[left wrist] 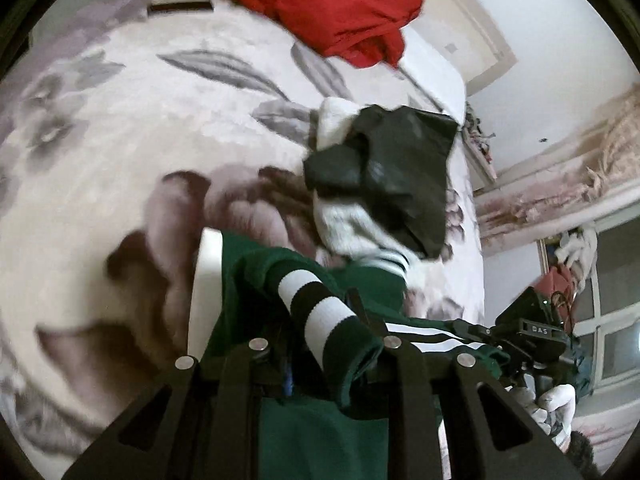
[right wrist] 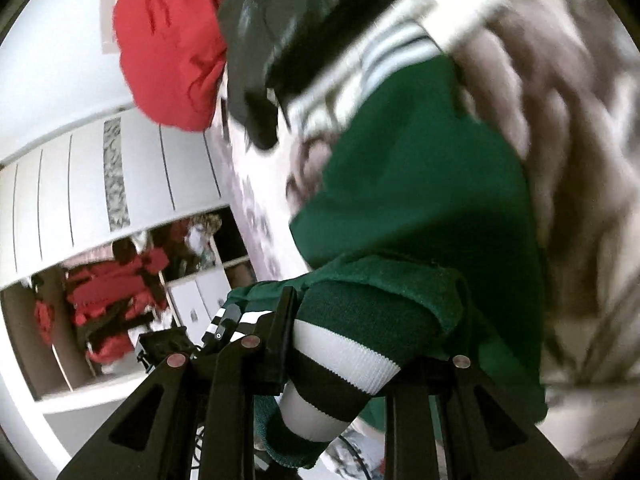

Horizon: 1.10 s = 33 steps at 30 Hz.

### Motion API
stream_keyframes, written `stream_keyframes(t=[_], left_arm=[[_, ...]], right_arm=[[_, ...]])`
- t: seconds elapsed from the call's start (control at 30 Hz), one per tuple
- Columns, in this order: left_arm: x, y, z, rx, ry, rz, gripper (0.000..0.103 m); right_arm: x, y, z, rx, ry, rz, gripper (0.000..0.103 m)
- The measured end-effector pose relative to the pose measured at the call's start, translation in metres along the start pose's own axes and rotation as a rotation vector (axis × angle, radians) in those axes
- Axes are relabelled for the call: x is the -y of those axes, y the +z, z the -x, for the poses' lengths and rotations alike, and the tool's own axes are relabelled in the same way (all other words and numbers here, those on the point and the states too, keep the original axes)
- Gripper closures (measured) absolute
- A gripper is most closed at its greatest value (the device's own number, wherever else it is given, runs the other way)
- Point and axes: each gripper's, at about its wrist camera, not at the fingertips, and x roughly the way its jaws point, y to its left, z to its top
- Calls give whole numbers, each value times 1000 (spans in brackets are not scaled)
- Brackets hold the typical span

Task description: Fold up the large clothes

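A dark green garment [left wrist: 320,432] with a white-and-black striped cuff [left wrist: 320,312] hangs bunched between my two grippers above the bed. My left gripper [left wrist: 284,292] is shut on it, and the cuff lies across its fingers. In the right wrist view my right gripper [right wrist: 360,320] is shut on the same green garment [right wrist: 420,168], with a striped cuff [right wrist: 344,356] draped over its jaws. The right gripper [left wrist: 492,336] shows at the left wrist view's right edge, held by a white-gloved hand [left wrist: 556,400]. The left gripper [right wrist: 216,328] appears low left in the right wrist view.
A floral bedcover [left wrist: 140,120] lies below. On it are a red garment [left wrist: 320,0] at the far side and a black-and-white garment [left wrist: 396,176] nearer. Beyond the bed stand a white wardrobe [right wrist: 80,200] with red clothes inside and a window [left wrist: 616,320].
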Motion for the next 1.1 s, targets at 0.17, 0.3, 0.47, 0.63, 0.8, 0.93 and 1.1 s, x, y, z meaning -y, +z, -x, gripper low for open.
stream_keyframes(t=[0.17,0.3,0.47,0.63,0.8,0.93,1.1], left_arm=[[-43,33,-58,-198,50,206,81],[-33,27,-44,-200,50,161,76],[-11,21,-15,-167,75,82,45],[9,36,34,1,136,10,21],[22,-10,71,181,295,-78,21],[-1,-80,61,190,360,-3,21],[-40,-163,38,131,355,225,21]], right_arm=[[18,81,-48,-99,-36,-176,72],[33,85,-50,-146,29,-216,56],[25,66,-12,-84,15,-134,32],[7,48,38,10,-226,115,24],[21,26,25,-53,-391,337,20],[63,34,-14,-152,-292,381,19],[99,60,-51,-228,-130,305,2]])
